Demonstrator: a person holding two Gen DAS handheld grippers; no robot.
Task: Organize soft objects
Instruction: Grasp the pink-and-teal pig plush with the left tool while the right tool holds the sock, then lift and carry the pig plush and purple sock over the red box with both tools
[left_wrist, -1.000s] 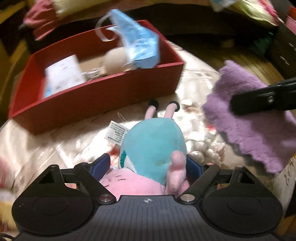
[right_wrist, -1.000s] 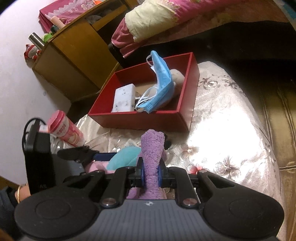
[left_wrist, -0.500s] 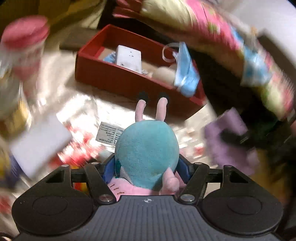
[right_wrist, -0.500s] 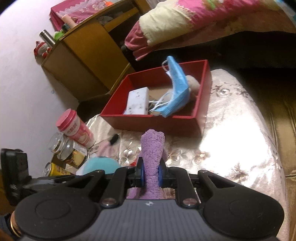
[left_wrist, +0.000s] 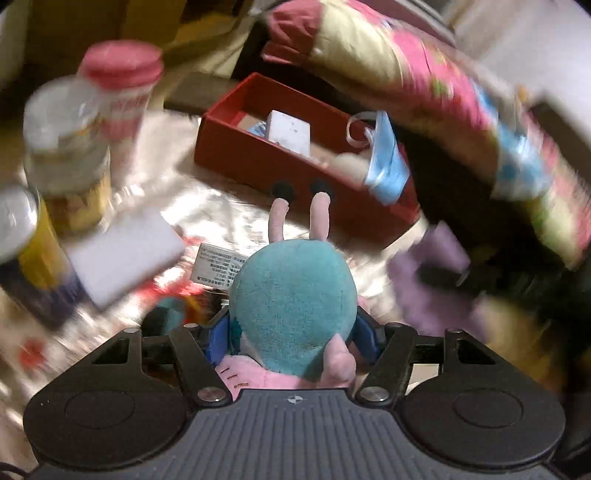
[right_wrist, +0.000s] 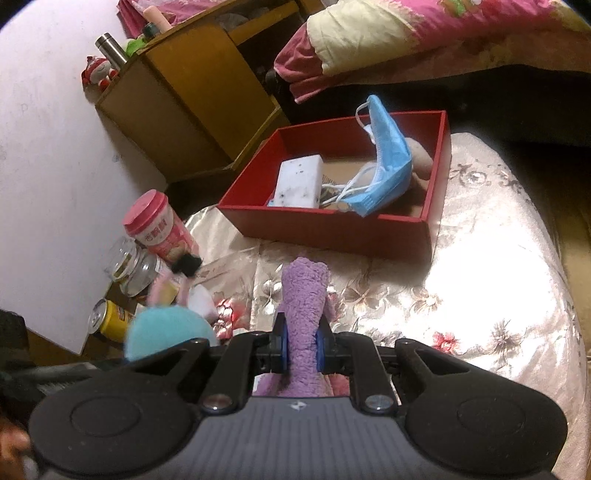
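My left gripper (left_wrist: 291, 332) is shut on a teal and pink plush toy (left_wrist: 295, 302), held above the floral cloth, legs pointing at the red box (left_wrist: 258, 166). The toy also shows at the left of the right wrist view (right_wrist: 166, 332). My right gripper (right_wrist: 301, 347) is shut on a purple fuzzy cloth (right_wrist: 304, 295), also seen blurred in the left wrist view (left_wrist: 424, 273). The red box (right_wrist: 332, 229) holds a blue face mask (right_wrist: 388, 162), a white block (right_wrist: 299, 181) and a beige soft ball (right_wrist: 419, 155).
A pink-lidded cup (right_wrist: 159, 229), glass jars (right_wrist: 129, 266) and a yellow can (right_wrist: 107, 325) stand at the left. A white sponge (left_wrist: 122, 258) lies near them. A wooden cabinet (right_wrist: 192, 92) and pink bedding (right_wrist: 443, 37) are behind the box.
Both grippers have lifted and pulled back from the red box. The left one swung left with the plush toy, bringing the cup, jars and sponge into view.
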